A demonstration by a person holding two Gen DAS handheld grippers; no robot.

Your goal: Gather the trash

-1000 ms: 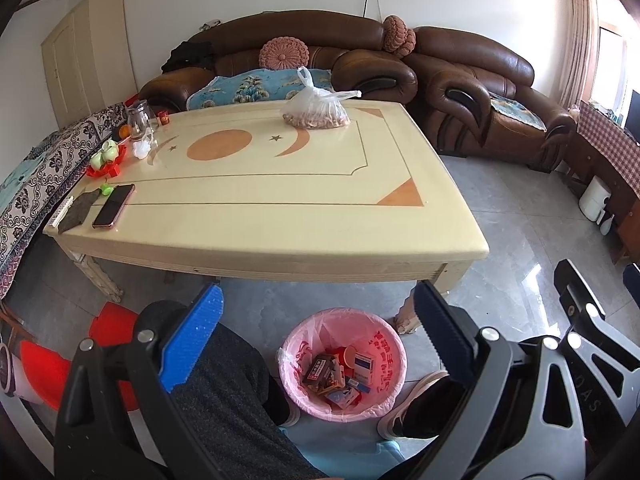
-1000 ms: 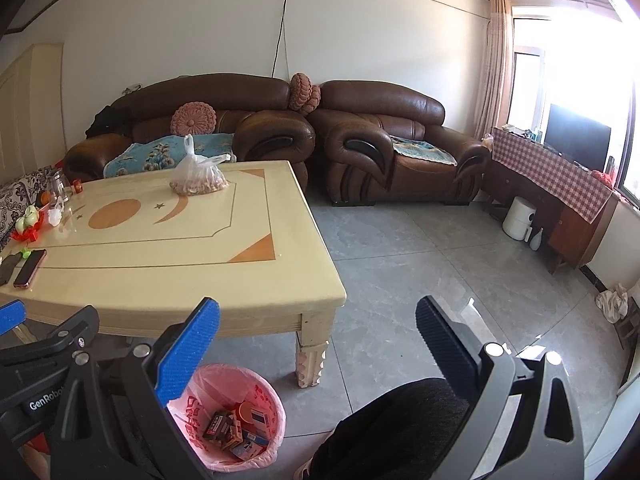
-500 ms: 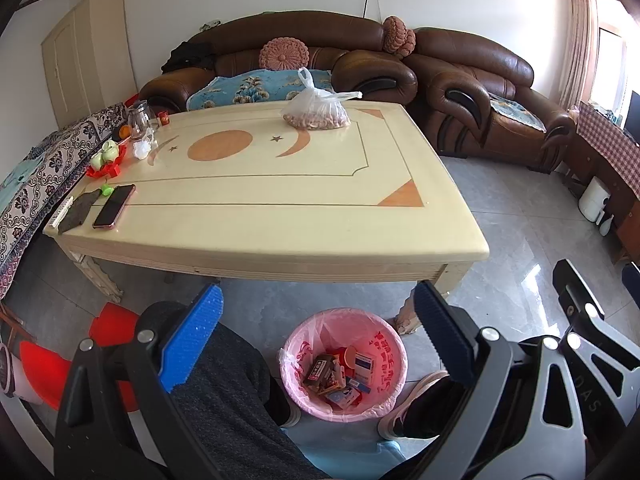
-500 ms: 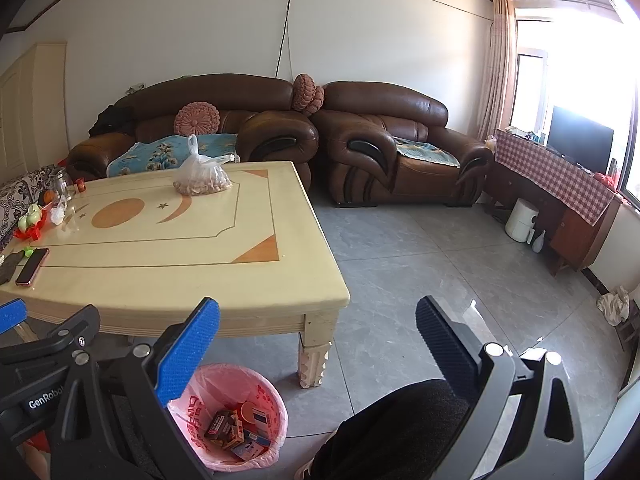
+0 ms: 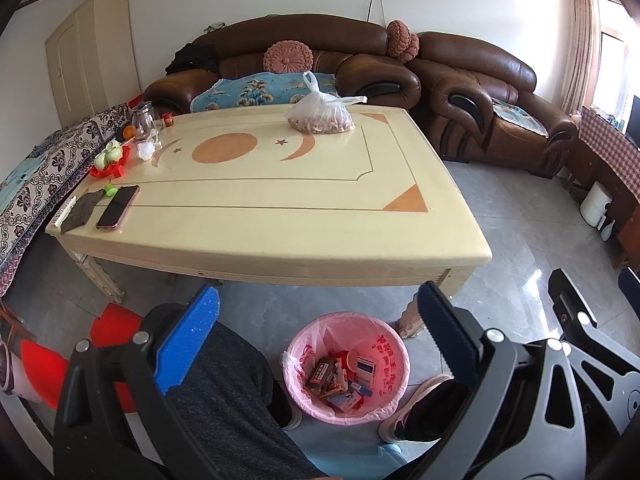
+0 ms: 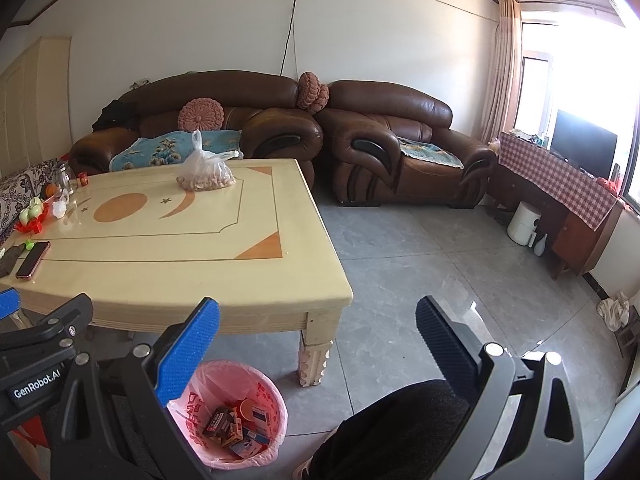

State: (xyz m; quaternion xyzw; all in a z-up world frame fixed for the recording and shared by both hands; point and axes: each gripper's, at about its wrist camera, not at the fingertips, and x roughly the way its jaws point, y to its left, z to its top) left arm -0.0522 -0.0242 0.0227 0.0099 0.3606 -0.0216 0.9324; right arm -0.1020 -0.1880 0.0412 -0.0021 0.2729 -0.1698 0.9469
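A bin lined with a pink bag (image 5: 347, 368) (image 6: 228, 416) stands on the floor by the table's near right leg, between a person's knees. Several small boxes and packets (image 5: 344, 376) (image 6: 236, 426) lie inside it. My left gripper (image 5: 316, 328) hangs open above the bin with nothing between its fingers. My right gripper (image 6: 316, 332) is also open and empty, held to the right of the bin over the floor. The cream table (image 5: 280, 216) (image 6: 160, 272) carries a tied clear bag of nuts (image 5: 322, 114) (image 6: 206, 174) at its far side.
On the table's left end lie a phone (image 5: 118, 212), a dark cloth (image 5: 82, 212), a glass jar (image 5: 143, 122) and a red tray with green fruit (image 5: 110, 158). Brown sofas (image 6: 380, 148) line the back wall. A red stool (image 5: 60, 364) stands at the lower left.
Both views have shifted very slightly; the right wrist view has drifted a little left. Nothing was picked up or dropped, and both grippers stay open.
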